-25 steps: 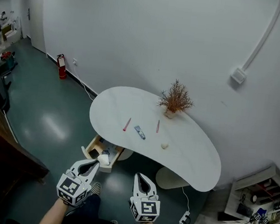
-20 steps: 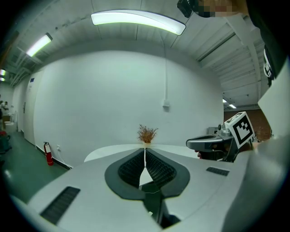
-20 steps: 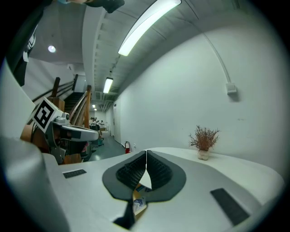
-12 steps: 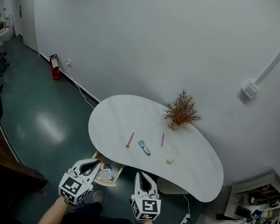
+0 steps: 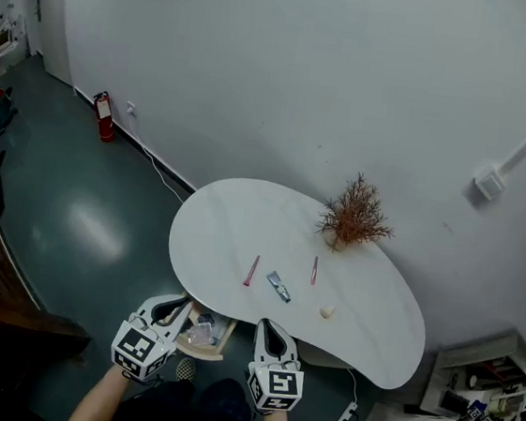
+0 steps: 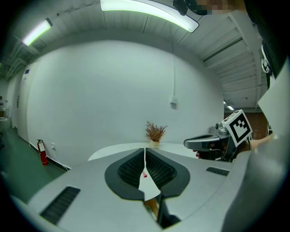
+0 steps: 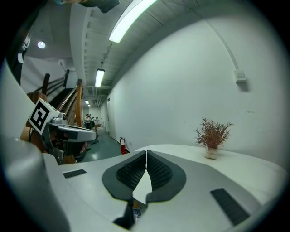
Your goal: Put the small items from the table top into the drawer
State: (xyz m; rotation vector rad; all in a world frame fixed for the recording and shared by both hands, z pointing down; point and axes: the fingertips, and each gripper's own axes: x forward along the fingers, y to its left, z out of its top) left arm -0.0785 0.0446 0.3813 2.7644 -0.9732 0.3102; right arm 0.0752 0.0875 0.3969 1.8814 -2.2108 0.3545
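Note:
On the white curved table (image 5: 224, 224) lie a red pen (image 5: 251, 271), a small blue tube (image 5: 279, 286), a second red pen (image 5: 314, 270) and a cream lump (image 5: 327, 311). An open wooden drawer (image 5: 204, 331) with a few items in it juts out under the table's near edge. My left gripper (image 5: 177, 303) hovers just in front of the drawer, shut and empty. The right gripper (image 5: 267, 327) is beside it, short of the table edge, shut with nothing held. In the gripper views both pairs of pads meet: left gripper (image 6: 145, 156), right gripper (image 7: 147, 158).
A dried plant in a small pot (image 5: 355, 215) stands at the table's far edge by the white wall. A fire extinguisher (image 5: 98, 116) stands by the wall at the left. Cables and a plug strip (image 5: 349, 411) lie on the floor at the right, near a cluttered shelf (image 5: 488, 386).
Both grippers have moved forward together toward the table and drawer. The table now sits nearer and lower in the head view.

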